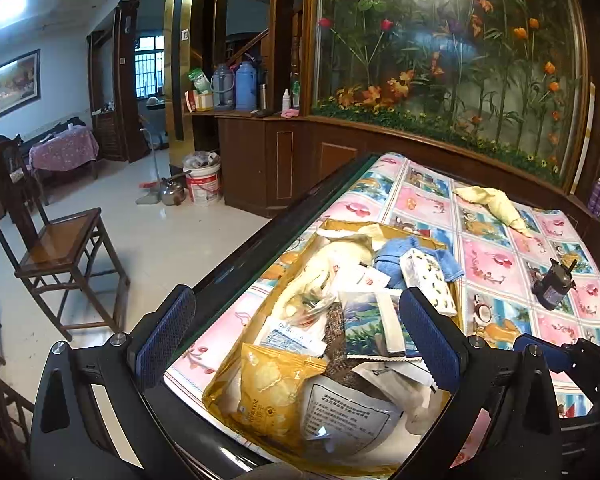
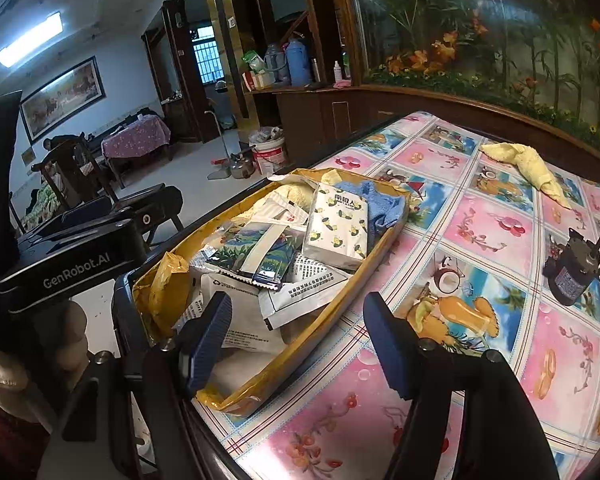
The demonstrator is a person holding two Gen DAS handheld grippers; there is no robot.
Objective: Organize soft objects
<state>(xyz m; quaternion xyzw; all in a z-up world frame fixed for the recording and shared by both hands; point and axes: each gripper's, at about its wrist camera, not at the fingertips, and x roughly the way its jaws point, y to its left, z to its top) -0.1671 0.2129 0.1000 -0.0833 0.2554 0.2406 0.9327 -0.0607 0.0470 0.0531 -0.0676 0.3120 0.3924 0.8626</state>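
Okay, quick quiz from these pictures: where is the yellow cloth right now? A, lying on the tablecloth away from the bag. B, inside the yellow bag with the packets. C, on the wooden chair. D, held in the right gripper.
A: the yellow cloth lies alone on the tablecloth, well apart from the bag, and the right gripper is open and empty.

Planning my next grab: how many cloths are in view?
2. Yellow cloth lies loose on the far tablecloth; blue cloth sits in the yellow tray. Others may be buried.
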